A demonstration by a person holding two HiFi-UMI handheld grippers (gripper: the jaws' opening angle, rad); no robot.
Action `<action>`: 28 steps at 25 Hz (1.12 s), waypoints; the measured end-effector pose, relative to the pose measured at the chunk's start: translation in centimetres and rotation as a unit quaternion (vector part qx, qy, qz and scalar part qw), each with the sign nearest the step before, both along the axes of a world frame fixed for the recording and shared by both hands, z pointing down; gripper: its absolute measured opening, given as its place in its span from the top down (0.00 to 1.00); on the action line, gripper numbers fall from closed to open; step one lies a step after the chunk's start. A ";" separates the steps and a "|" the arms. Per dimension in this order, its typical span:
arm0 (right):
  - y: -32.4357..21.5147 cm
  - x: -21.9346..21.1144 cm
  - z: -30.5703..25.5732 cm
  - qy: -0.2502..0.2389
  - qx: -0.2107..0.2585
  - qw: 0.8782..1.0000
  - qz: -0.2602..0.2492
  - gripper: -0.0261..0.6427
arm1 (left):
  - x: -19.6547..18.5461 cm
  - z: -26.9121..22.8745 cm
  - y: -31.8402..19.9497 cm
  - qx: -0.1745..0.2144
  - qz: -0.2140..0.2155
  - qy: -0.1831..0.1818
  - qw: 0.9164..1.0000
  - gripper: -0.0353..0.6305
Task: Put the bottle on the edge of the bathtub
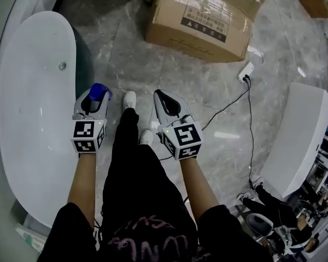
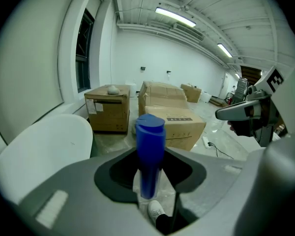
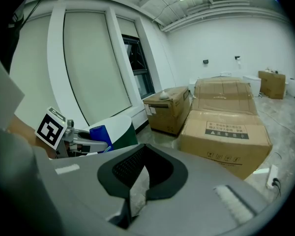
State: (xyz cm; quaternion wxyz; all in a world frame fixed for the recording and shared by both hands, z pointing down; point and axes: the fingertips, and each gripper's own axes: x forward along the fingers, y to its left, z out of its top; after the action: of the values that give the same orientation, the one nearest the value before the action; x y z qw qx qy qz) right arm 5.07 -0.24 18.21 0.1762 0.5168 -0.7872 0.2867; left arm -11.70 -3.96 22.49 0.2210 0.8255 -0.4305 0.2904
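Observation:
A blue cylindrical bottle (image 1: 99,91) stands upright between the jaws of my left gripper (image 1: 96,98), which is shut on it. In the left gripper view the bottle (image 2: 150,154) fills the centre of the jaws. The white bathtub (image 1: 35,113) lies just left of this gripper, and its rim (image 2: 44,141) curves below and to the left. My right gripper (image 1: 164,100) hovers over the floor to the right of the person's legs, shut with nothing in it (image 3: 135,181). From the right gripper view, the left gripper (image 3: 81,142) and the bottle (image 3: 101,133) show in front of the tub (image 3: 119,123).
A large cardboard box (image 1: 205,18) sits on the marble floor ahead, with more boxes (image 2: 107,109) behind it. A power strip and black cable (image 1: 246,72) run along the floor at right. A white fixture (image 1: 300,138) stands at right. The person's white shoes (image 1: 130,99) are below.

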 end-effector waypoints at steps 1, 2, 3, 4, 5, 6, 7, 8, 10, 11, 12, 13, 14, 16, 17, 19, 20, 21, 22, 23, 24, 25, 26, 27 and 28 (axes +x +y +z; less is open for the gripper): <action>-0.5 0.0 1.3 0.000 -0.008 1.000 0.001 0.93 | -0.1 1.4 -0.6 -0.007 0.000 -0.002 1.000 0.71; -1.0 0.0 2.6 0.000 -0.016 1.000 0.002 0.93 | -0.2 2.7 -1.1 -0.015 0.000 -0.005 1.000 0.71; -1.5 0.0 3.9 -0.001 -0.024 1.000 0.003 0.93 | -0.3 4.1 -1.5 -0.023 -0.001 -0.008 1.000 0.71; -1.9 -0.1 5.1 -0.001 -0.030 1.000 0.004 0.93 | -0.5 5.5 -1.8 -0.029 -0.001 -0.011 1.000 0.71; -2.1 -0.3 6.3 -0.003 -0.036 0.999 0.005 0.93 | -0.8 6.8 -2.1 -0.035 -0.001 -0.013 0.999 0.71; -2.3 -0.5 7.5 -0.004 -0.041 0.999 0.006 0.93 | -1.0 8.1 -2.3 -0.041 0.000 -0.017 0.999 0.71; -2.3 -0.7 8.7 -0.005 -0.046 0.999 0.007 0.93 | -1.2 9.5 -2.3 -0.046 0.001 -0.021 0.999 0.71; -2.2 -0.9 9.8 -0.006 -0.052 0.999 0.008 0.93 | -1.4 10.9 -2.2 -0.052 0.003 -0.025 0.998 0.71; -2.1 -1.2 12.2 -0.010 -0.063 0.998 0.011 0.93 | -1.7 13.6 -2.1 -0.062 0.006 -0.031 0.998 0.71; -2.1 -1.3 13.4 -0.011 -0.069 0.998 0.011 0.93 | -1.9 14.9 -2.1 -0.068 0.008 -0.034 0.997 0.71; -2.1 -1.4 14.6 -0.012 -0.074 0.997 0.010 0.93 | -2.0 16.3 -2.1 -0.074 0.010 -0.038 0.996 0.71; -2.1 -1.5 15.9 -0.013 -0.080 0.997 0.009 0.93 | -2.0 17.7 -2.2 -0.081 0.012 -0.042 0.996 0.71; -2.2 -1.6 17.1 -0.014 -0.085 0.996 0.007 0.93 | -2.1 19.1 -2.3 -0.086 0.015 -0.047 0.995 0.71; -2.4 -1.9 19.4 -0.014 -0.094 0.995 0.004 0.93 | -2.1 21.8 -2.4 -0.095 0.021 -0.053 0.994 0.71; -2.3 -2.0 20.5 -0.014 -0.098 0.995 0.003 0.93 | -2.2 23.1 -2.4 -0.099 0.025 -0.057 0.993 0.71; -2.2 -2.1 23.0 -0.012 -0.106 0.994 0.000 0.93 | -2.3 25.7 -2.4 -0.107 0.031 -0.062 0.992 0.71; -2.1 -2.1 24.2 -0.010 -0.110 0.994 -0.003 0.93 | -2.3 27.1 -2.4 -0.111 0.033 -0.063 0.991 0.71; -2.1 -2.2 25.5 -0.008 -0.115 0.993 -0.006 0.93 | -2.3 28.4 -2.4 -0.114 0.035 -0.064 0.991 0.71; -2.0 -2.3 26.6 -0.007 -0.120 0.993 -0.008 0.93 | -2.4 29.7 -2.4 -0.118 0.036 -0.064 0.990 0.71; -2.0 -2.4 27.8 -0.005 -0.124 0.992 -0.011 0.93 | -2.5 30.9 -2.3 -0.122 0.037 -0.065 0.990 0.71; -1.9 -2.5 28.9 -0.005 -0.129 0.992 -0.013 0.93 | -2.6 32.1 -2.2 -0.126 0.037 -0.067 0.989 0.71; -1.7 -2.5 29.9 -0.004 -0.133 0.991 -0.015 0.93 | -2.8 33.2 -2.1 -0.130 0.037 -0.068 0.988 0.71; -1.6 -2.6 30.9 -0.004 -0.137 0.990 -0.016 0.93 | -2.9 34.2 -2.0 -0.133 0.036 -0.069 0.988 0.71; -1.6 -2.6 31.8 -0.004 -0.140 0.990 -0.015 0.93 | -3.0 35.2 -1.9 -0.136 0.036 -0.069 0.988 0.71; -1.5 -2.6 32.6 -0.004 -0.142 0.990 -0.015 0.93 | -3.0 36.1 -1.8 -0.138 0.036 -0.069 0.987 0.71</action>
State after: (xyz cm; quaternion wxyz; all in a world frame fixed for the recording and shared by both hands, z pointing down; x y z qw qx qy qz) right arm 2.49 -1.73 50.82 0.2484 0.4737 -0.7469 0.3950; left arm -14.75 -5.79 58.62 0.2917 0.7798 -0.3711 0.4112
